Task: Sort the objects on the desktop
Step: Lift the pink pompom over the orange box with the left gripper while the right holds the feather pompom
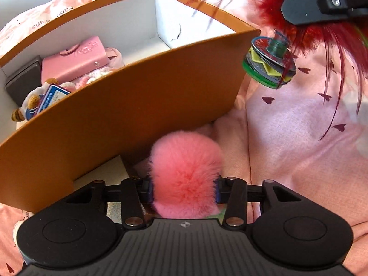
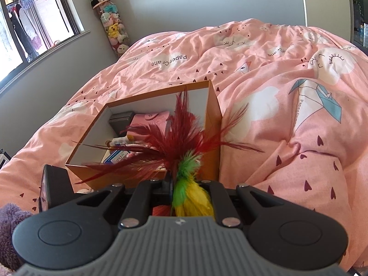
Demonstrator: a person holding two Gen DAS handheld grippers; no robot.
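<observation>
A: What is the left hand-held gripper doing?

B: It is sitting low beside the box, with a pink pompom between its two fingers. The fluff is filling the gap from side to side and the pads are pressing into it, so it is gripping the pompom. The pompom is lying on the bed, right against the orange outer wall of the box.

A: And the right hand-held gripper?

B: Its jaws are standing almost together, pinching a shuttlecock by its feathers. Red plumes are fanning forward over the box corner, and green and yellow ones are bunching near the fingers. In the left view the shuttlecock's disc base is hanging in the air, just beside the box's right corner and above the pink cover.

A: What is lying in the box already?

B: A pink wallet, a dark case against the white wall, a card pack and a small plush. The far right part of the box is showing bare white floor.

A: Where is the box resting?

B: On the bed, on the pink printed cover.
</observation>
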